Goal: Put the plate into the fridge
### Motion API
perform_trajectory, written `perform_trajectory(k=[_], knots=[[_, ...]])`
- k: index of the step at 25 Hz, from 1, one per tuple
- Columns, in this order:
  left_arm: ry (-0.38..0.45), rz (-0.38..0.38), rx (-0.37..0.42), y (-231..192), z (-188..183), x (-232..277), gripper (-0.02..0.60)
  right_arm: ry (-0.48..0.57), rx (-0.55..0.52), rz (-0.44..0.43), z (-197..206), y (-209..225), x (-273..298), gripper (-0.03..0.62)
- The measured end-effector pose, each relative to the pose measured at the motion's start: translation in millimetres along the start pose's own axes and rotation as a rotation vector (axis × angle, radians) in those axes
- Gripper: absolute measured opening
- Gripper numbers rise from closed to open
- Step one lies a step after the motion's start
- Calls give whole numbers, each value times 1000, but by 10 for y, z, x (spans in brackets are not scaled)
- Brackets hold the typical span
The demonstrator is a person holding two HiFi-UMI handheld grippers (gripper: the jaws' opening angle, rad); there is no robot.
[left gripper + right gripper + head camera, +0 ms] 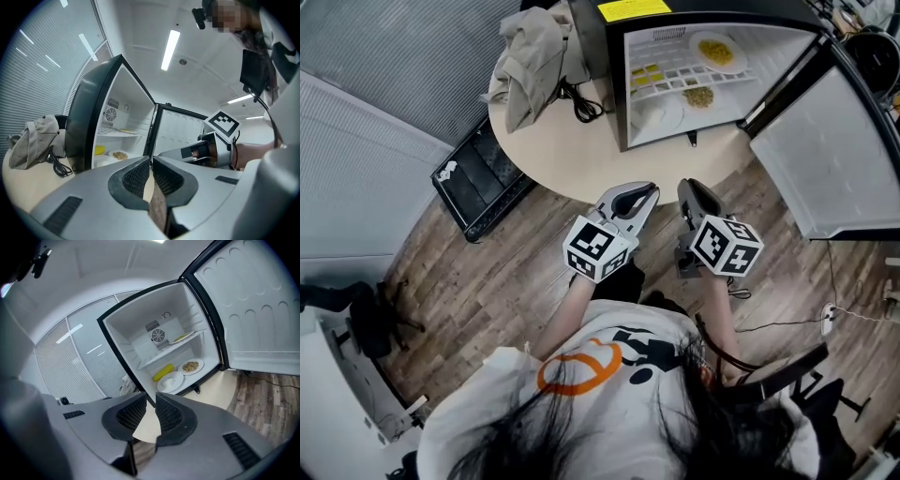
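Note:
The black mini fridge (609, 75) stands on the round table (572, 159) with its door (825, 159) swung wide. On its floor lie a white plate (170, 381), a plate of grains (190, 366) and a yellow cob (162, 372). Another plate (182, 337) rests on the upper shelf. My left gripper (652, 192) and right gripper (687, 187) hover side by side over the floor at the table's near edge, pointing at the fridge. The left gripper's pads (140, 176) nearly touch, and the right gripper's pads (133, 416) stand a little apart. Neither holds anything.
A crumpled beige bag (534, 56) and a black cable (581, 103) lie on the table left of the fridge. A black case (483, 178) sits on the wooden floor by the table's left side. The open door juts out on the right.

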State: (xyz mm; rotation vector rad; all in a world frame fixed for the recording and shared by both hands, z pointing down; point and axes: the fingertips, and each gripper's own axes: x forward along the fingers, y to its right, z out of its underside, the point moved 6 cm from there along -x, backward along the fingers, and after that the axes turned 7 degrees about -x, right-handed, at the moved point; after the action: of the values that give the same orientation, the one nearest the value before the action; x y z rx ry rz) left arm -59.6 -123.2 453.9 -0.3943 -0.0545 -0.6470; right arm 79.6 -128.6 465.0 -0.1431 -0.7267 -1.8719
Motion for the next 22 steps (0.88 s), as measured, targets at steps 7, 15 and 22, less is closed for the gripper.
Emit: perform_trajectory(k=[7, 15, 22], knots=[[5, -58, 15, 372, 104, -110, 18, -7, -41, -55, 93, 13, -378, 71], [9, -93, 47, 811, 208, -188, 18, -14, -66, -89, 245, 87, -776, 67], [17, -117, 54, 1166, 350, -334, 18, -25, -80, -115, 429, 93, -1112, 64]])
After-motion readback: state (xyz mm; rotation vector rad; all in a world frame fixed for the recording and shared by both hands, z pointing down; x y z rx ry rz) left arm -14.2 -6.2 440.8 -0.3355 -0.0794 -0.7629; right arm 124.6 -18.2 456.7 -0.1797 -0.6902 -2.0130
